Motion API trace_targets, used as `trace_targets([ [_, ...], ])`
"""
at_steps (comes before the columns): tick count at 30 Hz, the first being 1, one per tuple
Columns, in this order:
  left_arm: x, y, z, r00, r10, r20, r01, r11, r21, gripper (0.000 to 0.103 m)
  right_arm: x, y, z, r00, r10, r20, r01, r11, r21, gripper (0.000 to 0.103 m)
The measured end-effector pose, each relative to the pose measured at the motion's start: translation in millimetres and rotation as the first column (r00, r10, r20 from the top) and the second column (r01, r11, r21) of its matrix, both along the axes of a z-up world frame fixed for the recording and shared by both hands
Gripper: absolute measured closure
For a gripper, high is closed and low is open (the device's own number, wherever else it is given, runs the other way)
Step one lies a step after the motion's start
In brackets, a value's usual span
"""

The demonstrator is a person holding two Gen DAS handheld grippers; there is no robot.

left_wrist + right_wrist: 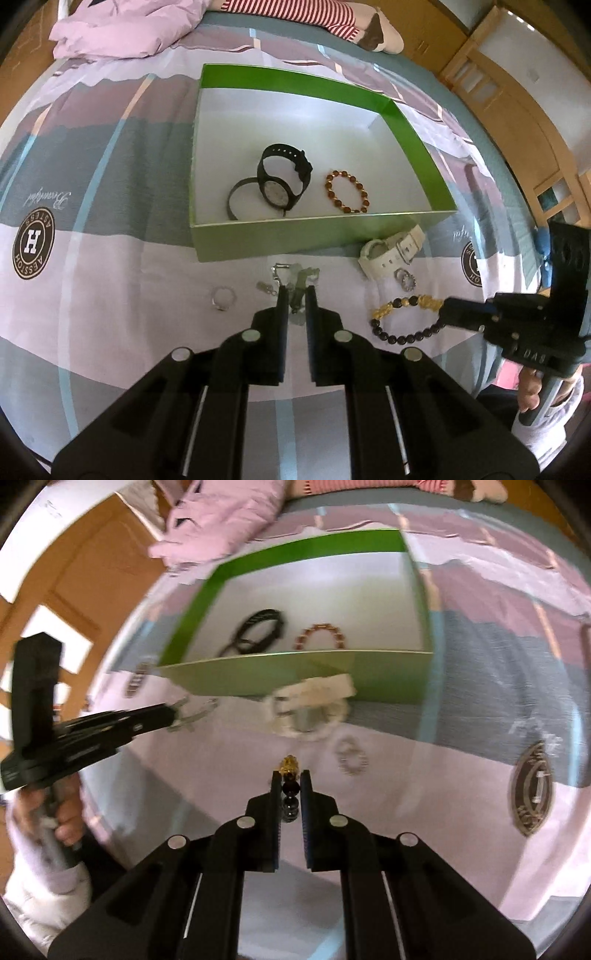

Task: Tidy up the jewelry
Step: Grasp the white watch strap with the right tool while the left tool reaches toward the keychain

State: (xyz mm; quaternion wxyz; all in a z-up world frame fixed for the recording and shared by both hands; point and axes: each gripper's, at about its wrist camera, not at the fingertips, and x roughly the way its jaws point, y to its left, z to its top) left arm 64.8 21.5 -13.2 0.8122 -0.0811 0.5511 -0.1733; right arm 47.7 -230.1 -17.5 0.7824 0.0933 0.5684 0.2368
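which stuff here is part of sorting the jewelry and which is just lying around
Job: green box, black watch, amber bracelet, white watch, black-and-gold bracelet, silver chain, ring.
Lying about: pink quilt, striped plush toy.

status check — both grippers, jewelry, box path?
Left gripper shut on silver chain piece. Right gripper shut on black-and-gold bead bracelet. Open green box ahead, two bracelets and a watch inside. White watch by its front wall.
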Motion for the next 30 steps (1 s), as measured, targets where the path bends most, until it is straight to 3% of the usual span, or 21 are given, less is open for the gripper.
trace_targets([
  [5,-2,-6,-3,1.000,-0.021,-0.008,0.021,1.000,0.007,0.095,-1,16,-1,0.998,0.053,-0.017,-0.053,0.998,0.020,0.093],
  [6,-3,-7,-4,1.000,-0.025,-0.011,0.025,1.000,0.011,0.095,-3,14,-1,0.999,0.033,-0.010,-0.033,0.999,-0.008,0.090],
  [8,-4,-8,-6,0.999,-0.028,-0.017,0.029,0.999,0.015,0.094,4,2,-2,0.999,-0.051,0.018,0.052,0.996,-0.069,0.073],
  [14,-3,-7,-15,0.999,-0.018,-0.043,0.019,0.999,0.028,0.094,17,-38,-10,0.961,-0.275,0.019,0.276,0.957,-0.085,0.072],
  [22,-3,-13,-30,0.997,-0.026,-0.074,0.030,0.998,0.055,0.085,26,-14,-42,0.974,-0.224,-0.019,0.219,0.966,-0.137,0.072],
  [23,-3,-13,-30,0.997,-0.026,-0.073,0.030,0.998,0.055,0.085,27,-10,-48,0.978,-0.207,-0.041,0.202,0.974,-0.099,0.072],
  [26,-2,-8,-26,0.998,-0.011,-0.067,0.014,0.999,0.045,0.079,29,-7,-58,0.972,-0.125,-0.197,0.157,0.975,0.155,0.071],
  [28,0,-4,-26,0.998,0.005,-0.066,-0.002,0.999,0.047,0.076,27,-10,-46,0.979,-0.124,-0.163,0.156,0.967,0.199,0.071],
  [30,1,-3,-29,0.997,0.012,-0.074,-0.009,0.999,0.048,0.075,26,-15,-28,0.984,-0.170,-0.049,0.175,0.975,0.134,0.069],
])
